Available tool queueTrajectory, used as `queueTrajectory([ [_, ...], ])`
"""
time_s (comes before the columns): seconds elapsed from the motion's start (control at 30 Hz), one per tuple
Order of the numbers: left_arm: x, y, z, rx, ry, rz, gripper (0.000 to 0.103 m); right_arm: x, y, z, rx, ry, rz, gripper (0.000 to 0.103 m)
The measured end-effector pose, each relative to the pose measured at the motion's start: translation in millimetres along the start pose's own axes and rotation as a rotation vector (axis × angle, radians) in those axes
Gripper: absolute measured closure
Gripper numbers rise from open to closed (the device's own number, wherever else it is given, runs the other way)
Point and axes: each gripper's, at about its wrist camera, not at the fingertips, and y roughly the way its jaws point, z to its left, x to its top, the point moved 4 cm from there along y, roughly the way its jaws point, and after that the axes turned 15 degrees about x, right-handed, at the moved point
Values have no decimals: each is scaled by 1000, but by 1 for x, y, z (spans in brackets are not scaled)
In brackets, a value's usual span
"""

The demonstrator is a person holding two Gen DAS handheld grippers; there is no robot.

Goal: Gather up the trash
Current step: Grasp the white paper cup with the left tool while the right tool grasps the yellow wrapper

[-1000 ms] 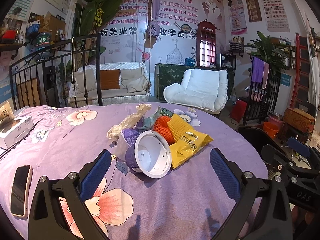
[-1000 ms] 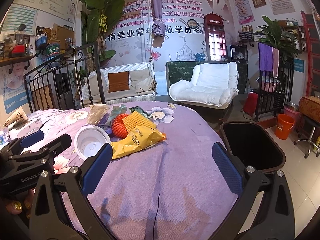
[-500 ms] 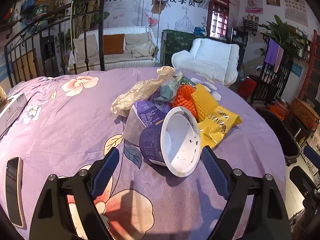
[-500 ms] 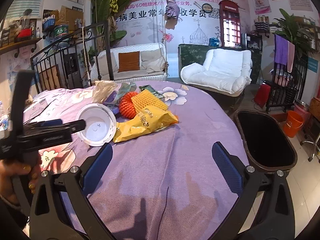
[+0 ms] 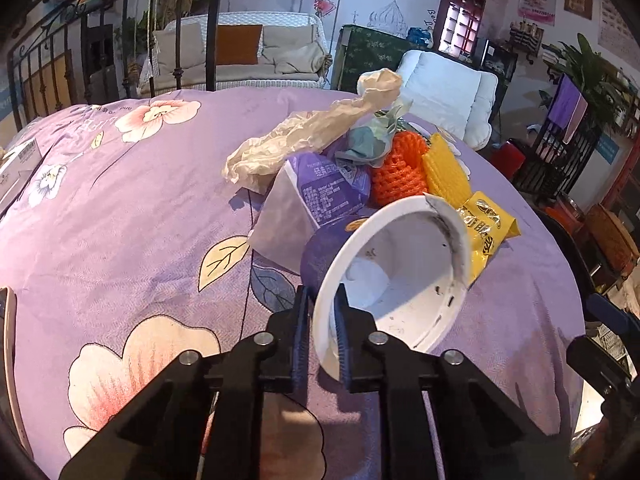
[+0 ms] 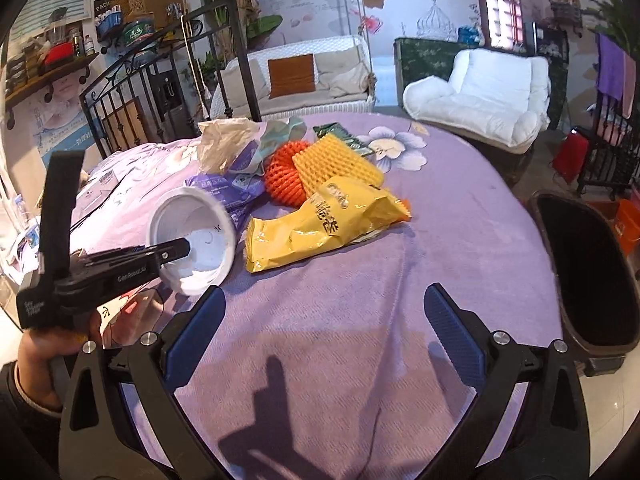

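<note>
A purple paper cup with a white inside [image 5: 404,276] lies on its side on the purple flowered tablecloth [image 5: 120,216]. My left gripper [image 5: 322,320] is shut on the cup's rim, one finger inside and one outside; it also shows in the right wrist view [image 6: 176,250], with the cup [image 6: 196,236]. Behind the cup lies a trash pile: purple wrapper [image 5: 320,192], crumpled beige paper [image 5: 304,132], orange foam net [image 5: 400,168], yellow foam net [image 6: 336,160], yellow snack bag [image 6: 320,228]. My right gripper [image 6: 324,324] is open and empty over the cloth.
A black trash bin [image 6: 588,272] stands beside the table's right edge. A phone [image 5: 8,344] lies at the left edge, and a white box [image 5: 20,160] farther back. A metal railing [image 6: 160,92], a sofa and a white armchair stand behind.
My left gripper moved forward to the cup and closed on its rim. The right gripper stayed open, shifting slightly.
</note>
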Motion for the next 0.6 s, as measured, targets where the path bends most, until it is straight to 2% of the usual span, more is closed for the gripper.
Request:
queueTrajectory([
  [0.33, -1, -7, 20, -14, -68, -12, 94, 29, 57, -23, 83, 170, 81, 7],
  [0.4, -1, -9, 24, -15, -80, -14, 94, 34, 73, -28, 101, 215, 108, 12],
  [0.47, -1, -8, 25, -14, -82, -14, 94, 37, 91, -35, 111, 279, 142, 24],
  [0.53, -1, -9, 28, -16, -88, -16, 95, 39, 105, -43, 121, 341, 157, 30],
  [0.6, -1, -11, 30, -18, -93, -21, 95, 39, 114, -46, 116, 374, 162, 41],
])
